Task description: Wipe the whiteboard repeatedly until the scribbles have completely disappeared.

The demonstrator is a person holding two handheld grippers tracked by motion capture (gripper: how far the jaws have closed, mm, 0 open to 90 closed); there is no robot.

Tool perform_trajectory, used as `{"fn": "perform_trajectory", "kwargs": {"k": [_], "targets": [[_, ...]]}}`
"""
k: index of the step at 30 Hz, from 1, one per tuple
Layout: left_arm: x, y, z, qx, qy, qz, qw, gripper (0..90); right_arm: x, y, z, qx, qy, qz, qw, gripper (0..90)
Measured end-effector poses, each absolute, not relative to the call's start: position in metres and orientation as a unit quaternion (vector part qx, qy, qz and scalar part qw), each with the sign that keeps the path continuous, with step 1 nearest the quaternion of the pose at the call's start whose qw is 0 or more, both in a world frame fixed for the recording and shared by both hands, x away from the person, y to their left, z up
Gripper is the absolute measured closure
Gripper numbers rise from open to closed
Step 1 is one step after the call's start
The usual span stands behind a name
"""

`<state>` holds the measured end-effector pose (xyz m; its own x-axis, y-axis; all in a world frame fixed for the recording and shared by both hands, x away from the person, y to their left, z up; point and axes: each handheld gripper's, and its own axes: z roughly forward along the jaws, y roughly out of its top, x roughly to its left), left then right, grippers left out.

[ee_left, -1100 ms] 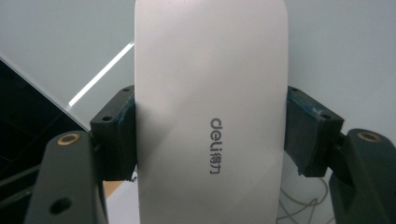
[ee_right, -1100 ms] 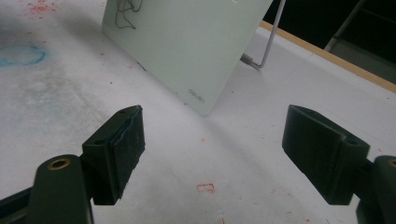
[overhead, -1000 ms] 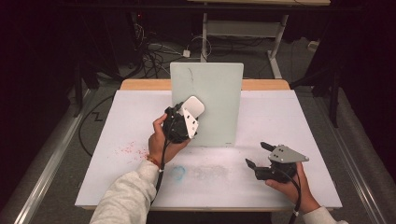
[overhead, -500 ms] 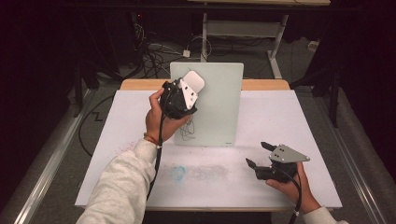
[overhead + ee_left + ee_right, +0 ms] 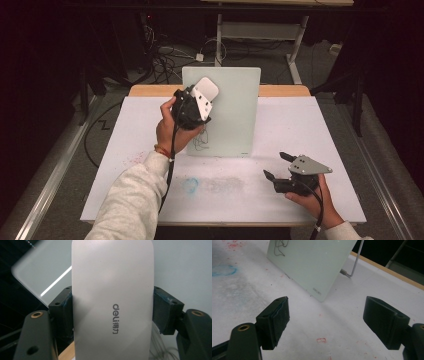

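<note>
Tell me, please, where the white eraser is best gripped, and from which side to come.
Grip the white eraser across its narrow width, on the two long straight edges, coming in along its length from one short end. The left gripper holds it this way against the glass board: the parallel edges give the jaws flat contact, and the broad face stays free.

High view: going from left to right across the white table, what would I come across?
Red speckled stain → blue smudge → left gripper clamping a white eraser → upright glass board → right gripper, jaws apart, resting in a hand.
</note>
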<state>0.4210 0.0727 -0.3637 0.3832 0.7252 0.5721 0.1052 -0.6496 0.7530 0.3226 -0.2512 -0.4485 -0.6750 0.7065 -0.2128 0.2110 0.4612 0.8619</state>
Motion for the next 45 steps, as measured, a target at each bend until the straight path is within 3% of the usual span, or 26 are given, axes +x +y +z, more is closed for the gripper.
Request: {"fn": "perform_trajectory", "kwargs": {"k": [11, 18, 36, 45], "targets": [[0.392, 0.073, -0.437, 0.79, 0.248, 0.482, 0.287, 29.0, 0.322, -0.249, -0.449, 0.283, 0.808, 0.433, 0.284, 21.7], [0.381, 0.073, -0.463, 0.806, 0.231, 0.479, 0.26, 29.0, 0.322, -0.248, -0.45, 0.28, 0.81, 0.43, 0.284, 21.8], [0.39, 0.075, -0.44, 0.805, 0.237, 0.465, 0.28, 29.0, 0.323, -0.248, -0.451, 0.28, 0.81, 0.43, 0.284, 21.7], [0.414, 0.081, -0.382, 0.778, 0.266, 0.473, 0.316, 28.9, 0.323, -0.249, -0.45, 0.282, 0.809, 0.431, 0.284, 21.8]]}}
